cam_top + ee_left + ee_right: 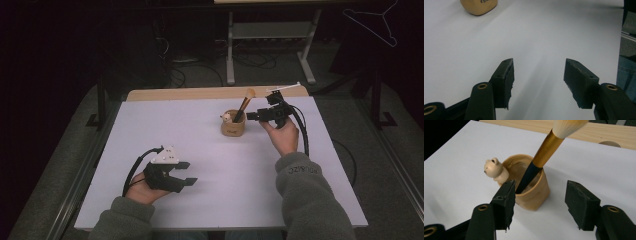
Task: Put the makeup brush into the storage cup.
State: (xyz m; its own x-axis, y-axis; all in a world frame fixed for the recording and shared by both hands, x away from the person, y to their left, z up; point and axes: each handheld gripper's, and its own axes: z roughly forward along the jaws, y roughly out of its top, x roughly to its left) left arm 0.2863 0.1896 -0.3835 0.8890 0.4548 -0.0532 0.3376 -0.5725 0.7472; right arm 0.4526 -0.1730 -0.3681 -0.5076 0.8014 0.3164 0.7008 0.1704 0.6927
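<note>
Tan and glossy, the small ceramic cup (233,125) with a little bear figure (226,117) on its rim stands right of centre in the high view on the white table sheet (215,150), and a make-up brush with a black and gold handle and pale bristles (245,103) leans out of it toward the upper right. We see the right gripper (254,116) just to the right of the cup, held in a raised hand (284,134) whose grey-sleeved forearm climbs from the lower right of the frame; it points left at the cup. In the right gripper view its black jaws stand spread, with nothing pinched: the cup (530,187) sits beyond and partly behind the left jaw, and the brush handle (541,157) slants up to the top of the frame. The left gripper (186,172) lies low in the lower left of the high view, the hand (142,190) resting near the table edge, pointing right. In the left gripper view its jaws are also spread over bare white sheet, holding nothing, and the cup's base (479,6) shows far off at the upper left.
</note>
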